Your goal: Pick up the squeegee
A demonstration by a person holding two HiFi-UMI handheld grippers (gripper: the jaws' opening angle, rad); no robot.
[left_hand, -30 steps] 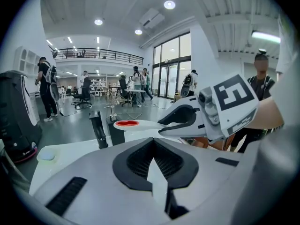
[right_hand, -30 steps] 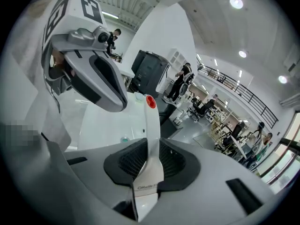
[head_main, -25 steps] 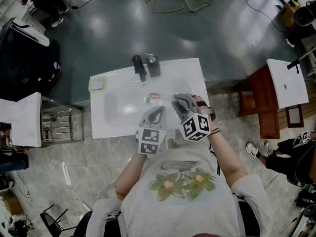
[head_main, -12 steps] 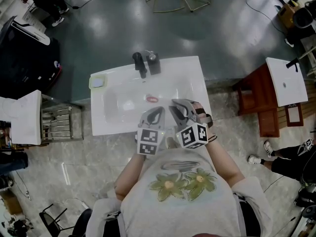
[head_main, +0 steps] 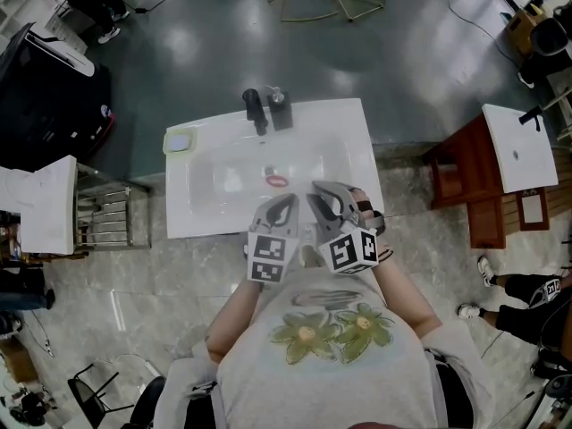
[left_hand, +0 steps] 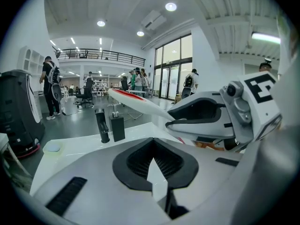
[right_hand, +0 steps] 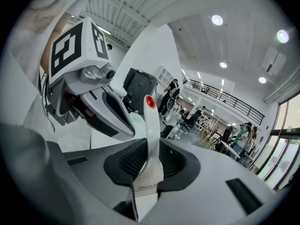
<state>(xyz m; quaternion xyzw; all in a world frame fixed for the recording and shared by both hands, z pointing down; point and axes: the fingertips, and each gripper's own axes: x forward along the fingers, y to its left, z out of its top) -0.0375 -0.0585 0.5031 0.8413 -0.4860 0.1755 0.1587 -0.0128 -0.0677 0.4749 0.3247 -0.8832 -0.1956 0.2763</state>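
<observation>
Right tongs [right_hand: 148,162] have drawn back bodyward, clamped on the squeegee [right_hand: 150,125]; left tongs [left_hand: 153,165] closed, empty.

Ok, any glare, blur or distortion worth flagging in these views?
Head view: sharp, lamp glare on the dark floor and white basin. Left gripper view: heavy fisheye, black corners, bent ceiling lines. Right gripper view: same fisheye; squeegee crisp, ceiling lamps bloom.

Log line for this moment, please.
step: squeegee held clear of sink | right gripper: shut on squeegee | left gripper: shut, empty | place: sink front edge
</observation>
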